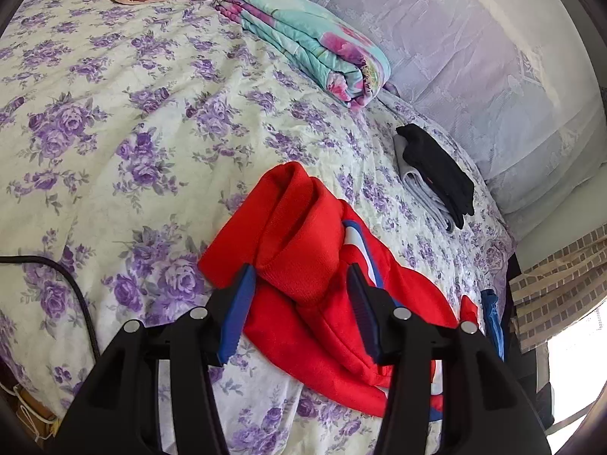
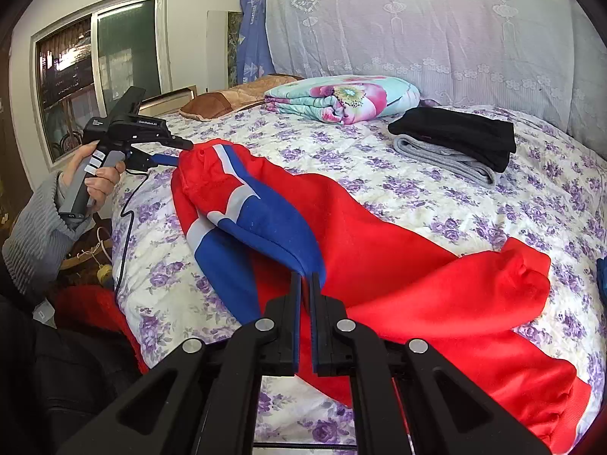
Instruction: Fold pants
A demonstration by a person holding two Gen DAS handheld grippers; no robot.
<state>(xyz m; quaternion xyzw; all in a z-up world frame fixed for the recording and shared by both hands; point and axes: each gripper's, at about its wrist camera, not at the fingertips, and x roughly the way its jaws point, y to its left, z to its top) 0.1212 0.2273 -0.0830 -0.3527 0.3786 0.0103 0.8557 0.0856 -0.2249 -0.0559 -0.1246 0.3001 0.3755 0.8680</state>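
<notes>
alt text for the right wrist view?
The right hand-held gripper is shut on the blue edge of the red pants sprawled across a floral bed. The left hand-held gripper reaches their far end.

Home bedroom — floral-quilted bed (image 2: 436, 197), probably a pillow (image 2: 224, 100).

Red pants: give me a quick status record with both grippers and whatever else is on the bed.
pants: red pants spread unfolded on the floral bedspread
left gripper: jaws open, around a bunched red fold
right gripper: jaws shut on the pants' blue panel edge
folded stack: black and grey clothes, apart from the pants
other: folded floral quilt
</notes>
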